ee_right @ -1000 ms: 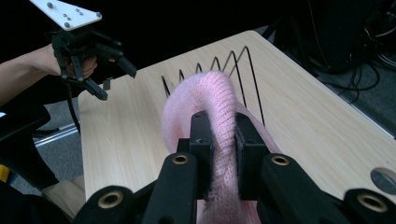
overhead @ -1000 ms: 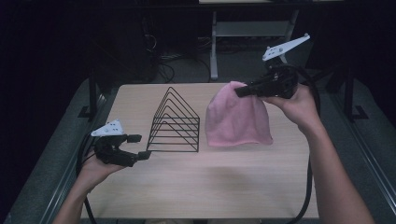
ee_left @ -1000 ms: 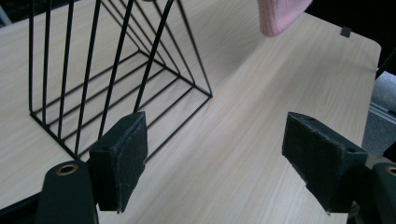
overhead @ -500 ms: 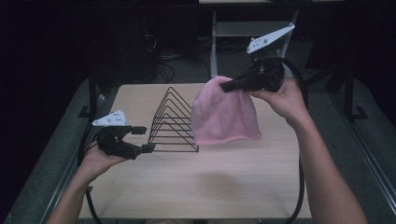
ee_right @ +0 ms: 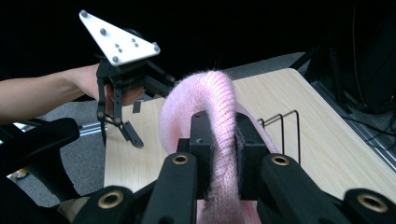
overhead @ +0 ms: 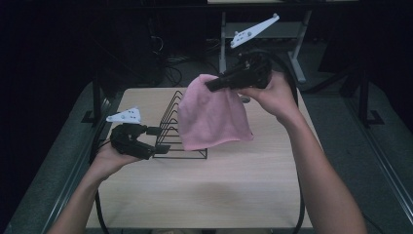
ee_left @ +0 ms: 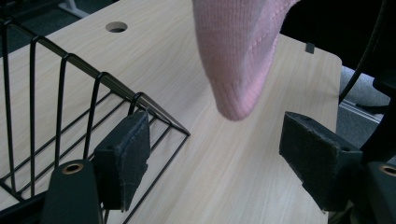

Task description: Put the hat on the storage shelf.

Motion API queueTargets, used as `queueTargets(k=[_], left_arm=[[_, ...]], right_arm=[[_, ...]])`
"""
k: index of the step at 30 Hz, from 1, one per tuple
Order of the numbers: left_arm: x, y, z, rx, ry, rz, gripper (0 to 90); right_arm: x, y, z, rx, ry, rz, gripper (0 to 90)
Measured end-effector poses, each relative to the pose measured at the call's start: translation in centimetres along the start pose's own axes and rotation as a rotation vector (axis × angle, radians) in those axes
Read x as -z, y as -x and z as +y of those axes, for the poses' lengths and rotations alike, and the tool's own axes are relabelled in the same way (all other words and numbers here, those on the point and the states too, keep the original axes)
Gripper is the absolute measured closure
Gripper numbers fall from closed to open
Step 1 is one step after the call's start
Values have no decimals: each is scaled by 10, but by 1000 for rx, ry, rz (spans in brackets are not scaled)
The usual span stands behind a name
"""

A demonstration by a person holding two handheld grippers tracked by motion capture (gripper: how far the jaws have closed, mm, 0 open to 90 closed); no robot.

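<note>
Right tongs (ee_right: 219,140) pinch the pink hat (overhead: 212,117); left tongs (overhead: 157,139) wait wide at 9 o'clock. Lower it slowly onto the rack (overhead: 180,134).

Dim lab or workshop, pale wooden table (overhead: 209,195), cables on floor (overhead: 180,58), metal frame legs (overhead: 297,53)

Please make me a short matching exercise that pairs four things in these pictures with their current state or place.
Things:
1. pink knit hat
2. black wire rack
3. left gripper
4. right gripper

States:
A. open, holding nothing, next to the rack
B. standing on the wooden table
C. hanging in the air above the table
D. shut on knit fabric

Pairs: 1-C, 2-B, 3-A, 4-D
</note>
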State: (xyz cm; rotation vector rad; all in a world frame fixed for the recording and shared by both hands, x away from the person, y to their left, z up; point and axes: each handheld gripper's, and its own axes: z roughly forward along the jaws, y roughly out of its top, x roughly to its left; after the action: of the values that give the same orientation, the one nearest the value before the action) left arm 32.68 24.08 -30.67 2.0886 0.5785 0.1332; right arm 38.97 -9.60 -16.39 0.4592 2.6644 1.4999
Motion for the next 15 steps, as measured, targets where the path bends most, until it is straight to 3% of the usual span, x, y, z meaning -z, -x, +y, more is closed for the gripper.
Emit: queueTargets(k=[15], left_arm=[[-10,-14,2,47,-13,-118,388]], right_arm=[[-25,-7,24,39,5,43,804]])
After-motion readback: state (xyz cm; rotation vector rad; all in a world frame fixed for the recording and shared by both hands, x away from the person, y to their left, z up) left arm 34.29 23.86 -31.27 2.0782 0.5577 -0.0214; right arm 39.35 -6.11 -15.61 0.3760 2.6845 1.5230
